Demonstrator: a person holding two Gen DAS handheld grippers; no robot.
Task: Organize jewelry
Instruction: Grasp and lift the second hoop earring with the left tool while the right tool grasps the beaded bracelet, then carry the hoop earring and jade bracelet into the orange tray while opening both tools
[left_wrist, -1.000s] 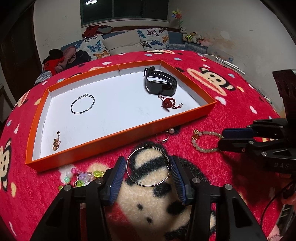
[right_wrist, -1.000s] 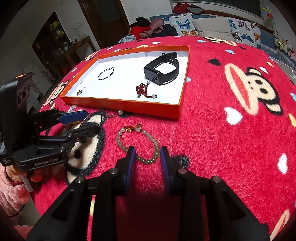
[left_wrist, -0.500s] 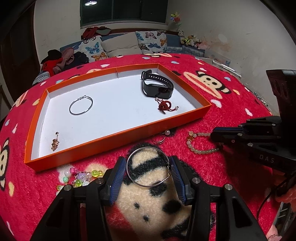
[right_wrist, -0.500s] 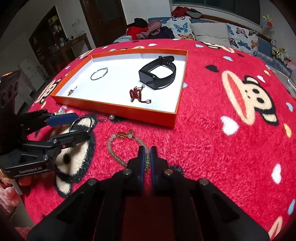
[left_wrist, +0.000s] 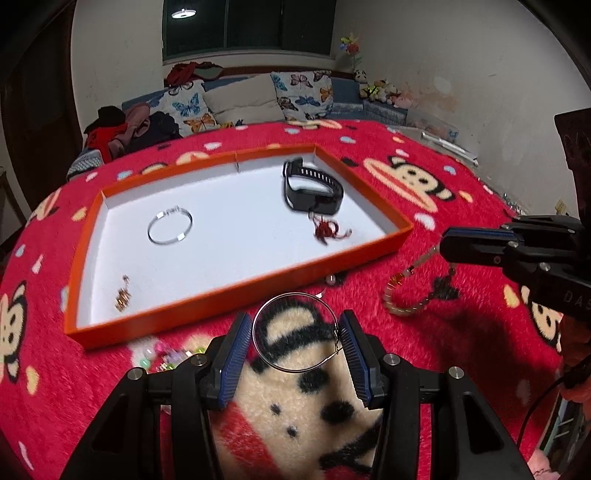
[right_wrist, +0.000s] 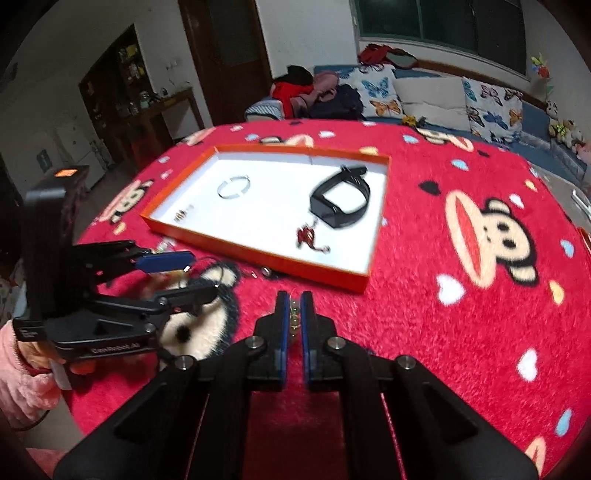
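An orange tray (left_wrist: 236, 288) with a white floor holds a black watch (left_wrist: 314, 190), silver bangle (left_wrist: 170, 229) and red knotted charm (left_wrist: 327, 230) on the red bed. The left gripper (left_wrist: 295, 341) clamps a thin silver hoop (left_wrist: 295, 332) near the tray — the right gripper (right_wrist: 294, 308) pinches a pale beaded bracelet (left_wrist: 406, 291), partly lifted.

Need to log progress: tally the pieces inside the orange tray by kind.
Black watch band: 1
Silver bangle: 1
Red knotted charm: 1
Small gold-brown piece: 1
Total in the orange tray: 4

White walls (left_wrist: 110, 55), dark window (left_wrist: 251, 26), cushioned sofa (left_wrist: 240, 99)
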